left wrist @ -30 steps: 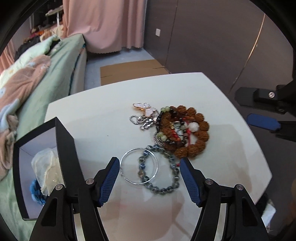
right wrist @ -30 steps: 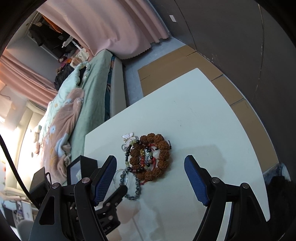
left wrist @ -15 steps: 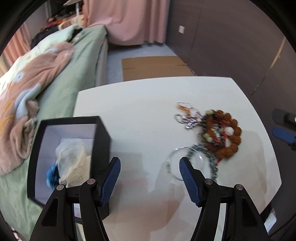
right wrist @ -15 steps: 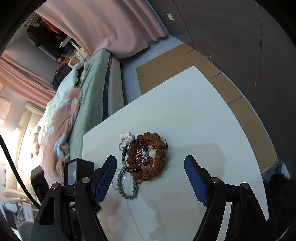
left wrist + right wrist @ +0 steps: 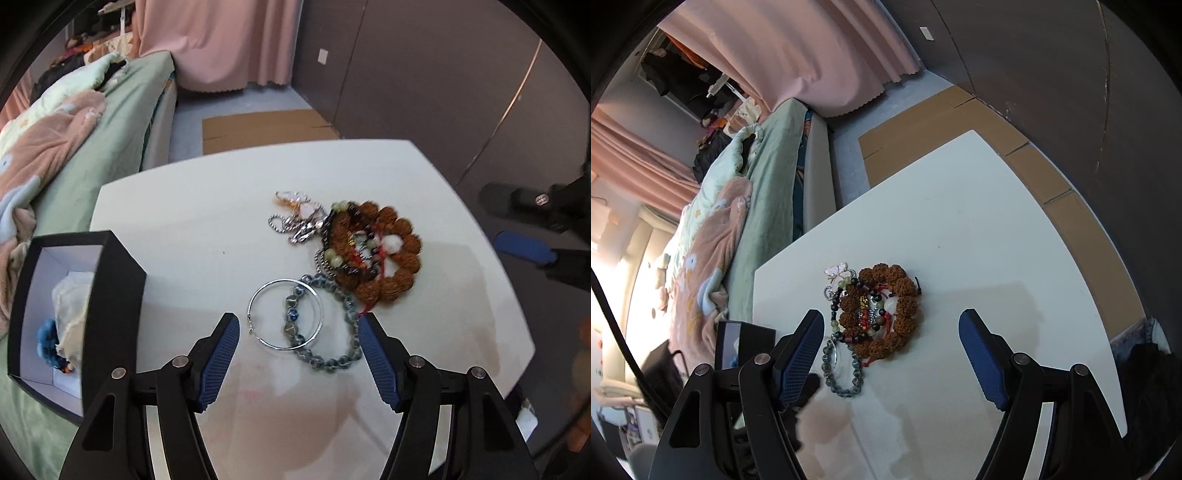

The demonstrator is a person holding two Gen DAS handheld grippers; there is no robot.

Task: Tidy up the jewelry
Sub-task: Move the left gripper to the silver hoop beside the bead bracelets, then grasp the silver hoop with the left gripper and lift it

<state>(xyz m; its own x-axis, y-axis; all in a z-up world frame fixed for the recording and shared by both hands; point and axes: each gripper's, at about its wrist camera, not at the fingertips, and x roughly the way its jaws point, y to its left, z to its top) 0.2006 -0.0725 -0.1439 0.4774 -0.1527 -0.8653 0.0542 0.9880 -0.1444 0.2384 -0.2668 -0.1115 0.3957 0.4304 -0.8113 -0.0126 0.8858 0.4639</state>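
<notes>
A heap of jewelry lies on the white table point(image 5: 192, 236): a brown seed-bead bracelet point(image 5: 402, 254), a silver bangle point(image 5: 258, 295), a grey-blue bead bracelet point(image 5: 349, 321) and a silver chain with pink charm point(image 5: 299, 208). My left gripper point(image 5: 297, 354) is open and empty, just before the bangle. A black open box point(image 5: 110, 295) with cloth and blue beads inside stands at the left. My right gripper point(image 5: 892, 354) is open and empty above the heap point(image 5: 882, 310).
A bed with green and pink bedding point(image 5: 66, 140) runs along the table's left side. Cardboard point(image 5: 258, 129) lies on the floor beyond the table. Dark wall panels stand to the right. The box also shows in the right wrist view point(image 5: 727, 343).
My left gripper swung left toward the box, then came back to the heap; the bangle and bead bracelet sit before its fingers again. The right gripper barely moved.
</notes>
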